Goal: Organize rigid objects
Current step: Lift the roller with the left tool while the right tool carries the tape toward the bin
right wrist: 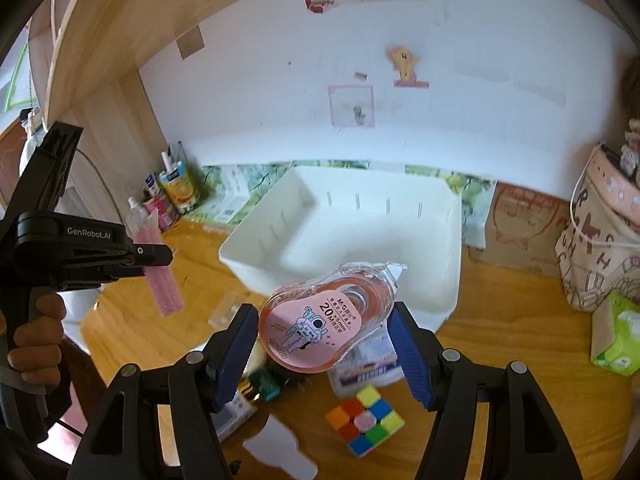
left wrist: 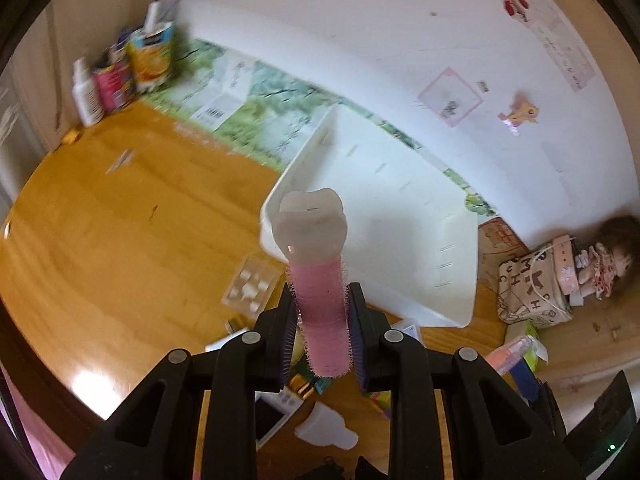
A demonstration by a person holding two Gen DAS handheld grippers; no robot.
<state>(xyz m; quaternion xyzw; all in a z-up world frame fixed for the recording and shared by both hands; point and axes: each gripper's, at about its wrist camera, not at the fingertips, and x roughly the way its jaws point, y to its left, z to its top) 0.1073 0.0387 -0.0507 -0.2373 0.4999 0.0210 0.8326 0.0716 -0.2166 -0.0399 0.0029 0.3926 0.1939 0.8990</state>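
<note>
Two hand-held grippers hang over a cluttered wooden table point(right wrist: 500, 320), each carrying one item toward a white bin point(right wrist: 448, 280). Nearest the right camera, the right gripper point(right wrist: 324, 332) has its blue fingers point(right wrist: 236, 340) closed on a pink correction-tape dispenser point(right wrist: 320, 320), pinched at its two sides with the clear nose aimed ahead at the bin. Below those fingers lie a colour cube point(right wrist: 366, 420), a white label-printed container point(right wrist: 368, 364) and a white bottle-shaped piece point(right wrist: 280, 452). The left gripper point(left wrist: 322, 320) holds its fingers point(left wrist: 288, 320) shut on a pink tube with a tooth-shaped cap point(left wrist: 320, 280), the cap rising past the fingertips and the tube's lower end hanging out behind them. The bin sits just beyond both sets of fingertips, tilted in the left view, and looks empty where its floor shows.

The step in hand appears to be carrying both items to the bin. It would go best with each item brought over the near wall and well inside before the fingers let go, one hand at a time so the two grippers do not crowd each other, and with the tube lowered close to the floor so it does not bounce out.

The left view is smeared. Small items under the grippers are partly covered, and the bin's near floor is hidden behind the dispenser. A person's hand point(right wrist: 36, 332) on the left gripper's handle is cut off at the edge.
</note>
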